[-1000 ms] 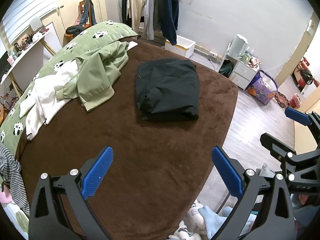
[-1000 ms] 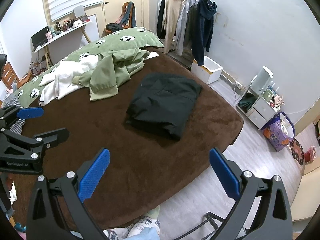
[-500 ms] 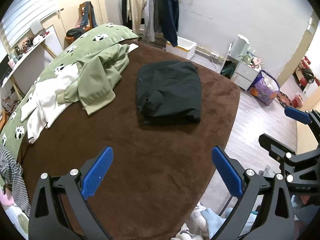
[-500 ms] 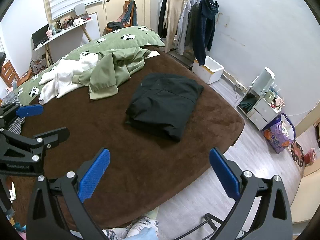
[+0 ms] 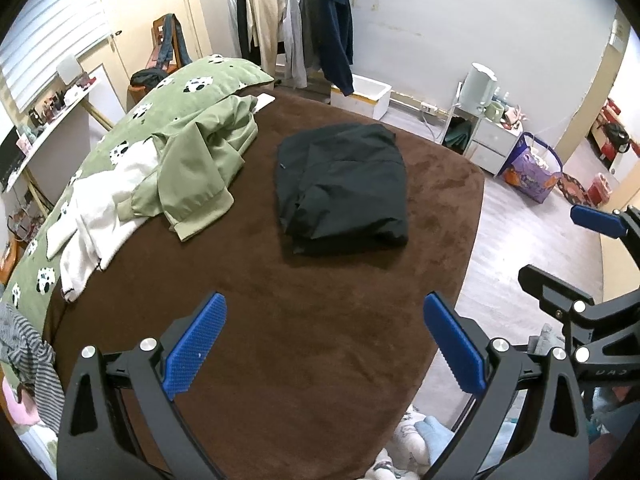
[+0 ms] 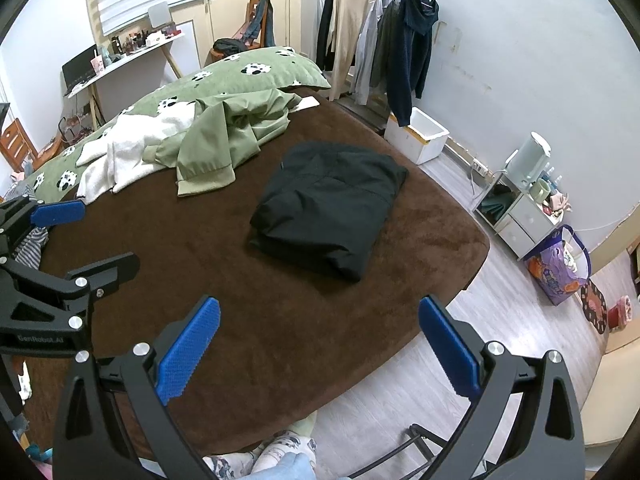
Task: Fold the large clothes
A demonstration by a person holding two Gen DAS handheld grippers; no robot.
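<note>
1 black jacket lies folded mid-bed on the brown plush blanket; 2 crumpled garments, green and white, wait beside it. Both grippers' fingers gape, empty.

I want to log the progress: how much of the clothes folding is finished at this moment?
Done: the black garment lies folded in a neat rectangle on the brown blanket. In hand: nothing; the left gripper and the right gripper are both open and empty above the bed. Left: the green jacket and the white garment lie crumpled, unfolded, beside it.
</note>
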